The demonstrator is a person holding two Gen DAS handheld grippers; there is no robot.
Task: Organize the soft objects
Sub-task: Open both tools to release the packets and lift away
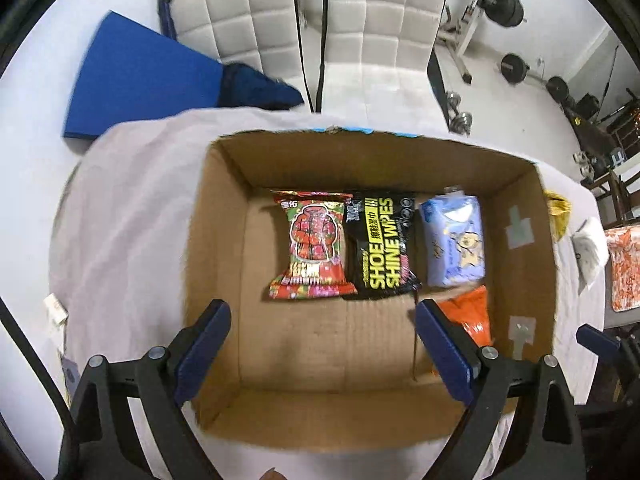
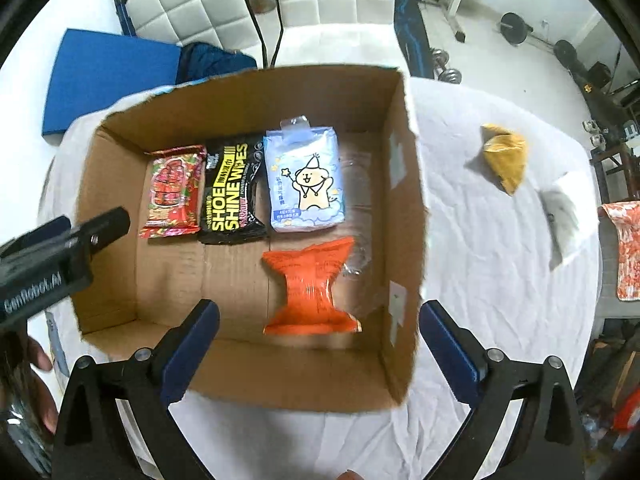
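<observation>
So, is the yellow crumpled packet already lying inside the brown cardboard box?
No, the yellow crumpled packet lies on the white cloth, outside the brown cardboard box, to its right.

Your left gripper (image 1: pixel 323 338) points steeply downward, its two blue-padded fingers (image 1: pixel 204 344) spread wide with nothing between them. Your right gripper (image 2: pixel 319 344) points straight down, its blue-padded fingers (image 2: pixel 192 346) just as far apart and also empty. From the right wrist view, the left gripper's black body juts in at the left edge, and part of your hand (image 2: pixel 38 360) shows just below it.
</observation>
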